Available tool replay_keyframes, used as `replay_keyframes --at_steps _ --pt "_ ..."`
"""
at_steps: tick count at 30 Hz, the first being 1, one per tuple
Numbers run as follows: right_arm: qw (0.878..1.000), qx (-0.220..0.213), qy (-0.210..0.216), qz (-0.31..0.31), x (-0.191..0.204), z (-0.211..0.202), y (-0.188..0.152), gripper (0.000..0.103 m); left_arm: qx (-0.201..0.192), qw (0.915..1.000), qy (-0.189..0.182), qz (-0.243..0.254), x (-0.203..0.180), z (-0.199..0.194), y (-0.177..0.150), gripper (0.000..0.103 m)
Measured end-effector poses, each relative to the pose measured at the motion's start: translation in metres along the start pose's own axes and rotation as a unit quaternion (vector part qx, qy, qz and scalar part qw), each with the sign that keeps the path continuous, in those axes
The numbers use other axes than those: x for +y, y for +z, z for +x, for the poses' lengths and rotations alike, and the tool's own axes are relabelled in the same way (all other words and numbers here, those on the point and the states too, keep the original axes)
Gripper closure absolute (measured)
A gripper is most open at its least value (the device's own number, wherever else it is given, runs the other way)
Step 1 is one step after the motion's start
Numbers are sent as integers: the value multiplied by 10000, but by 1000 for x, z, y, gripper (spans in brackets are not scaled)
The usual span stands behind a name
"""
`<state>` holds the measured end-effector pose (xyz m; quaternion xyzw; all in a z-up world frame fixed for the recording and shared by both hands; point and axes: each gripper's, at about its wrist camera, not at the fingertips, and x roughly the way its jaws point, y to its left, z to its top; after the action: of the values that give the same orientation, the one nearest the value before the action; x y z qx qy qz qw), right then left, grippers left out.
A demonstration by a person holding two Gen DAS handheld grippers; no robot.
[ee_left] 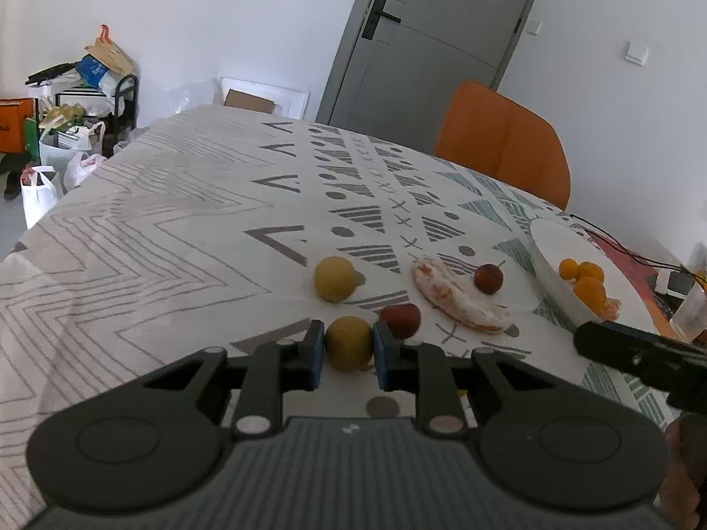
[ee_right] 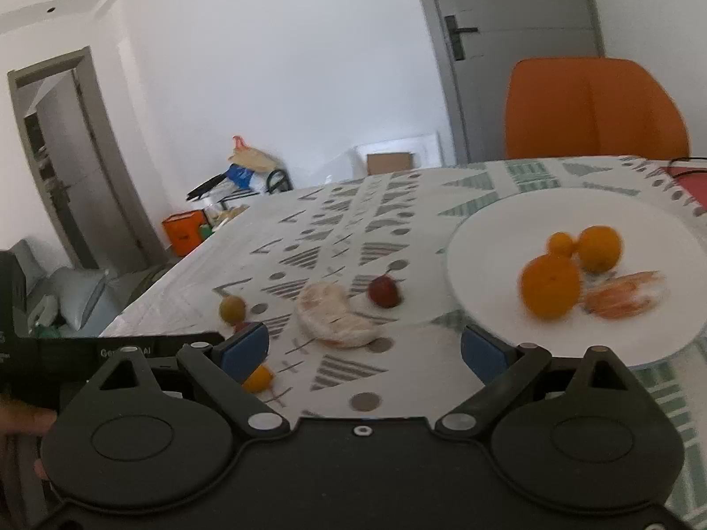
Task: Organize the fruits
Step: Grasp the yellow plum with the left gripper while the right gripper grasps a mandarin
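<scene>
A small round yellow-green fruit (ee_left: 348, 343) is seen between the blue pads of the left gripper (ee_left: 347, 349), which is closed narrowly around its middle, both pads appearing to touch its sides; whether it is lifted or resting on the patterned cloth of the bench (ee_left: 176, 229) cannot be told. It lies near the edge of the bench closest to the camera. The fruit is judged to be light, firm but bruisable, with smooth skin that may slip, so a gentle hold across its widest part is suggested. Being nearly a ball, it has no clear long axis, and no stem is visible to show which way it points. Just beyond it lie a second yellow fruit (ee_left: 334, 278), a dark red fruit (ee_left: 401, 319), a pale piece of peel (ee_left: 457, 300) and a red fruit with a stem (ee_left: 488, 278). Toward the right edge a white plate (ee_right: 508, 221) holds three oranges (ee_right: 551, 286) and some peeled segments (ee_right: 625, 294). The right gripper (ee_right: 364, 349) is held wide apart and empty, short of the plate.
</scene>
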<state>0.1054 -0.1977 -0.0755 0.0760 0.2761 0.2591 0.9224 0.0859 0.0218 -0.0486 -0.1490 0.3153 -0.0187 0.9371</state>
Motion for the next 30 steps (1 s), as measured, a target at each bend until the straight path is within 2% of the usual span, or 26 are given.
replay_keyframes --at_steps 16,23,25,26,28,29,30 --pt "9975 362 322 -519 56 32 3 10 -335 9980 186 -502 49 -30 3 81" --pt "9947 602 363 -754 79 52 1 16 -480 9959 317 -697 72 -43 3 81" --pt "9934 717 354 -828 84 55 -4 23 -502 9952 372 -751 78 -45 4 81" --pt "9925 817 336 -850 85 58 -7 35 -509 9949 394 -773 80 -45 4 81" --pt "9920 714 195 -1022 87 54 -13 52 -510 9945 425 -807 83 -45 4 81" --pt "9913 685 107 -1116 88 51 -15 73 -503 9945 432 -814 83 -44 4 81" --pt "9911 733 136 -1102 87 49 -14 76 -486 9945 434 -817 82 -42 4 81"
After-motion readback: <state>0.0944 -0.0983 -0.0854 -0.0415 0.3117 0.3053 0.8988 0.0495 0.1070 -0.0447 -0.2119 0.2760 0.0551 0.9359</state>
